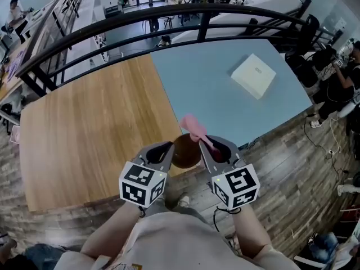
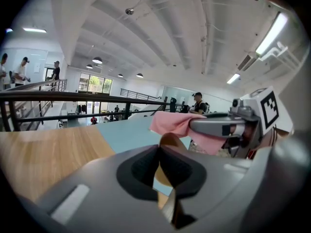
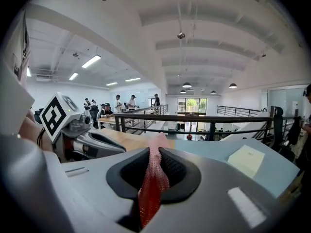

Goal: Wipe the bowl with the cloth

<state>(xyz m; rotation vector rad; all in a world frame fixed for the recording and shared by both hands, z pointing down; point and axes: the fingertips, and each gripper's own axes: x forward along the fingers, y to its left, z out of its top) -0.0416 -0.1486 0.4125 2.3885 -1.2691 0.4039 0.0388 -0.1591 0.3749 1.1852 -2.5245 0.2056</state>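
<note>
Head view, bowl (image 1: pixel 184 151) nr table (image 1: pixel 84 139) edge, cloth (image 1: pixel 194 127) above

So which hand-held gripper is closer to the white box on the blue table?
Right. The right hand-held gripper, pinching the pink cloth, is down-left of the flat white box; the left hand-held gripper, clamping the brown bowl, is farther left.

Bowl (image 1: pixel 185 152) showing at tabletop's (image 1: pixel 84 128) near edge.
Cloth (image 1: pixel 193 127) is hanging just behind it; box (image 1: pixel 253 76) is sitting farther back, right.

Left tongs (image 1: pixel 167 149), right tongs (image 1: pixel 207 144): both clamped
</note>
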